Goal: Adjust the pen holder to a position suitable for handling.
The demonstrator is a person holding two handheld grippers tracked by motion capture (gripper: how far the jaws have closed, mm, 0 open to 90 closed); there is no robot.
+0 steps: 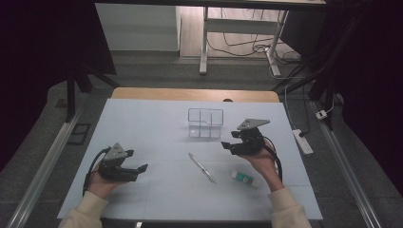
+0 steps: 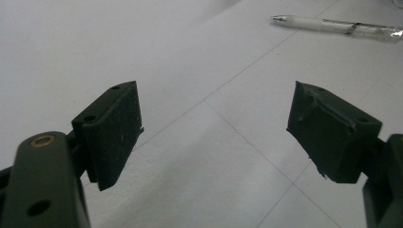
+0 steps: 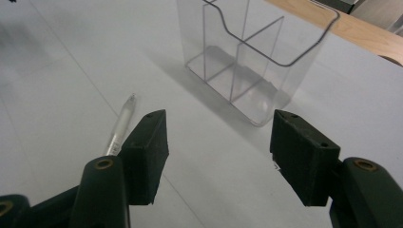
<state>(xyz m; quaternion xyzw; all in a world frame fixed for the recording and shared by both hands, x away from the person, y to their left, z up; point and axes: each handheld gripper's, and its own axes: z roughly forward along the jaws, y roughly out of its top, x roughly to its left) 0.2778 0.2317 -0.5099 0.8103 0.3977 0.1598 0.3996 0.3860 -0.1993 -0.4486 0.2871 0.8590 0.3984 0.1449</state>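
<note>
Both grippers are held with jaws spread and nothing between them: the left gripper (image 1: 139, 169) low at the left, the right gripper (image 1: 228, 145) near the clear plastic organizer (image 1: 205, 123). No item has been placed in its compartments. A pen (image 1: 202, 167) and a glue stick (image 1: 244, 178) lie on the white table (image 1: 142, 128), between the hands, ungrasped.

Pen (image 1: 202, 168) at table (image 1: 142, 133) centre, organiser (image 1: 205, 123) behind it, tube (image 1: 244, 177) right of pen
</note>
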